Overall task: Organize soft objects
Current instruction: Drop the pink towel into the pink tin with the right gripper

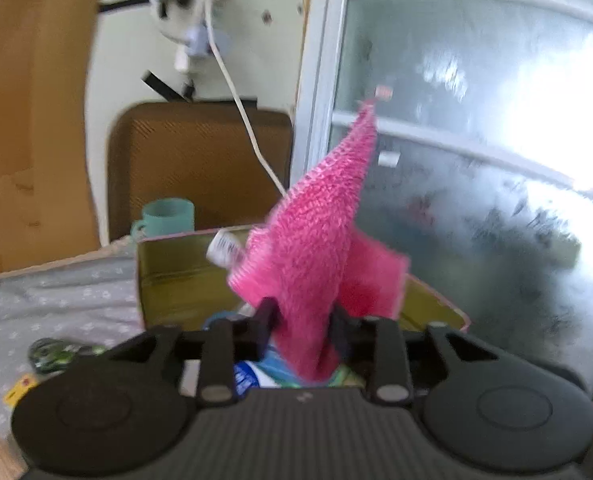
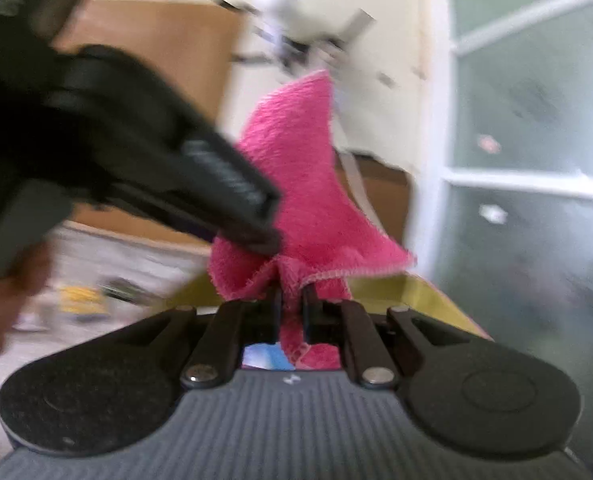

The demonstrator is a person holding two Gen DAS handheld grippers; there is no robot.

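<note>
Blur smears both views, yet each claw, left (image 1: pixel 302 326) and right (image 2: pixel 292 312), pinches pink cloth (image 1: pixel 316 240).

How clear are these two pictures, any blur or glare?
Left wrist view: strong glare from the frosted window whites out the right side; the pink cloth is slightly soft. Right wrist view: heavy motion blur, worst on the left gripper and the background; the cloth's stitched edge stays readable.
</note>
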